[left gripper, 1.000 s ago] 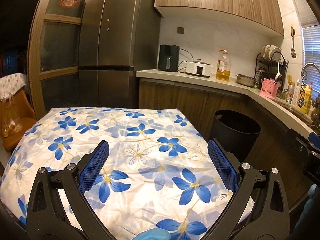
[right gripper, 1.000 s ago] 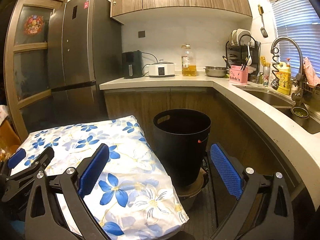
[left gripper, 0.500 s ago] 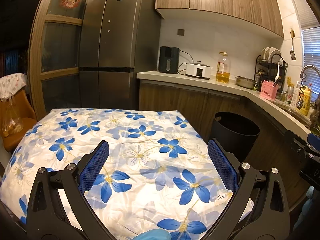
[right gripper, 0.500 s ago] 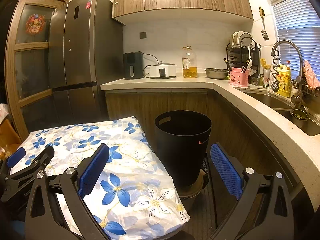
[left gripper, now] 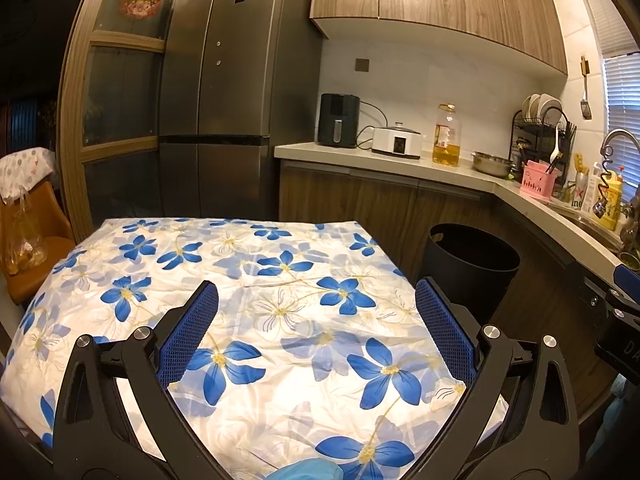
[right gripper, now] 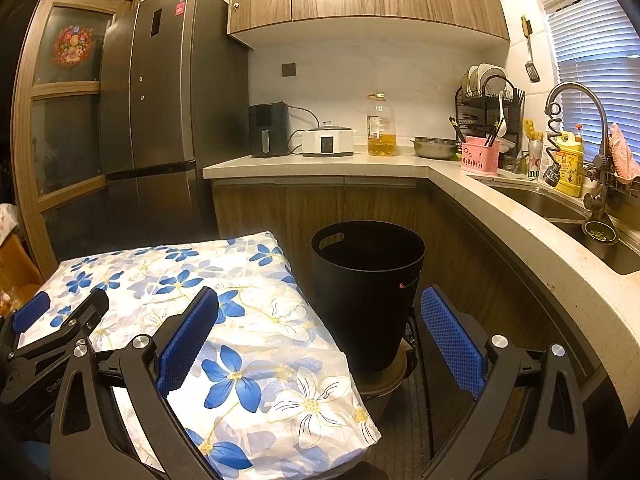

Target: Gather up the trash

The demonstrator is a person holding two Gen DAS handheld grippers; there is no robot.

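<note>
A black trash bin (right gripper: 368, 280) stands on the floor right of the table; it also shows in the left wrist view (left gripper: 472, 264). The table carries a white cloth with blue flowers (left gripper: 248, 280), also seen in the right wrist view (right gripper: 224, 312). No trash shows on the cloth. My left gripper (left gripper: 316, 316) is open and empty above the cloth. My right gripper (right gripper: 318, 328) is open and empty, held over the table's right edge in front of the bin. The left gripper's side (right gripper: 48, 332) shows at the left of the right wrist view.
A dark fridge (left gripper: 224, 96) stands behind the table. The L-shaped counter (right gripper: 500, 200) holds an air fryer (right gripper: 269, 130), a cooker, an oil bottle (right gripper: 380, 126), a dish rack and a sink (right gripper: 552, 204). An orange chair with a bag (left gripper: 24, 240) stands at the left.
Both views have risen and tilted slightly; the scene sits a little lower in the frame. Both grippers stay open and empty.
</note>
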